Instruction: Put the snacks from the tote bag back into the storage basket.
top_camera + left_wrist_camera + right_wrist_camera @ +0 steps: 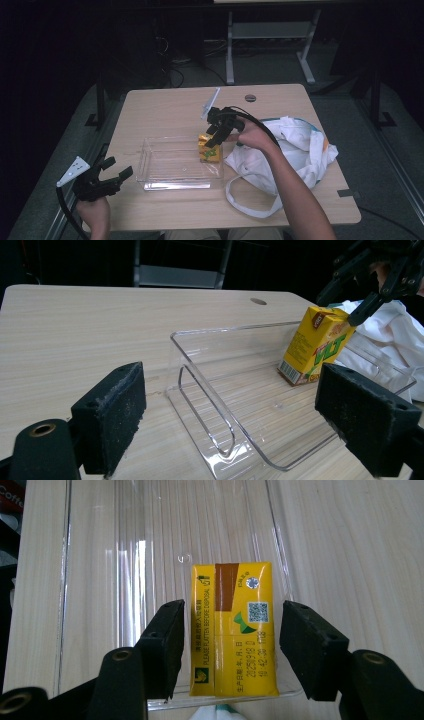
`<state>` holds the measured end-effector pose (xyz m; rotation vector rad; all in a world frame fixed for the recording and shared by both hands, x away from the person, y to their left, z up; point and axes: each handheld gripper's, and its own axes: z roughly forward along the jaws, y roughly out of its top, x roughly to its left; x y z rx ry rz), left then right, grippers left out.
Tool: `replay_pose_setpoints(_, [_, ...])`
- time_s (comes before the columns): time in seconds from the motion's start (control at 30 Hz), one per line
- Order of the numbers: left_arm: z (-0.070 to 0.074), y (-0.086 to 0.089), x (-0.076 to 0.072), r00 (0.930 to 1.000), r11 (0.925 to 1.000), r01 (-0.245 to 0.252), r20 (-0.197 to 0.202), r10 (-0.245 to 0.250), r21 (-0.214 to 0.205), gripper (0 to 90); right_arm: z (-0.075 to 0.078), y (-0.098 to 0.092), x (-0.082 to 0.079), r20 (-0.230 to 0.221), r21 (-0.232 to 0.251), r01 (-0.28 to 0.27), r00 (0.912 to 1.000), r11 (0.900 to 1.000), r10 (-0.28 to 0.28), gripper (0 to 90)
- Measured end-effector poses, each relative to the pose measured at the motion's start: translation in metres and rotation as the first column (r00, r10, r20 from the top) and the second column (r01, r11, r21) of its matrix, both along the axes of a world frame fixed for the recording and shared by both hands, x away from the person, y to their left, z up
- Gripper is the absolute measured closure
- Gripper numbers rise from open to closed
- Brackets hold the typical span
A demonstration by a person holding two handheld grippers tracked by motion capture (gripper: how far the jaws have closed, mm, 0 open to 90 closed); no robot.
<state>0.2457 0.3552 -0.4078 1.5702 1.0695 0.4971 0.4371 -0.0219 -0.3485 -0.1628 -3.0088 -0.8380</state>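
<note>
High view is looking down on a wooden table (165,107) where a clear plastic bin (150,167) is lying near the middle. A yellow drink carton (210,150) is standing upright inside the bin, against its right end wall. A white cloth bag (300,150) is lying crumpled just beside that end, on the table.

The right gripper (216,134) is hanging directly over the carton, pointing down, with a hand and forearm reaching in from the lower right. In the right gripper view, its two black jaws are standing on either side of the carton's (233,630) top; a narrow gap is showing on each side, so the pads are not pressing on the carton and the gripper is holding nothing.

The left gripper (116,169) is resting at the table's front left corner, well apart from the carton, near the left end of the bin. In the left gripper view, its jaws are standing wide open with nothing between them, and they are facing the bin (225,390) and the carton (316,347) at its far end.
</note>
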Motion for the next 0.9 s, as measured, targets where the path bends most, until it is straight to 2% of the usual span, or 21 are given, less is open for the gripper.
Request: replay_pose_setpoints(0.9, [0.0, 0.0, 0.0, 1.0, 1.0, 0.0, 0.002, 0.0, 0.005, 12.5, 0.014, -0.023, 0.0, 0.008, 0.054, 0.039, 0.9992, 0.9978, -0.039, 41.9])
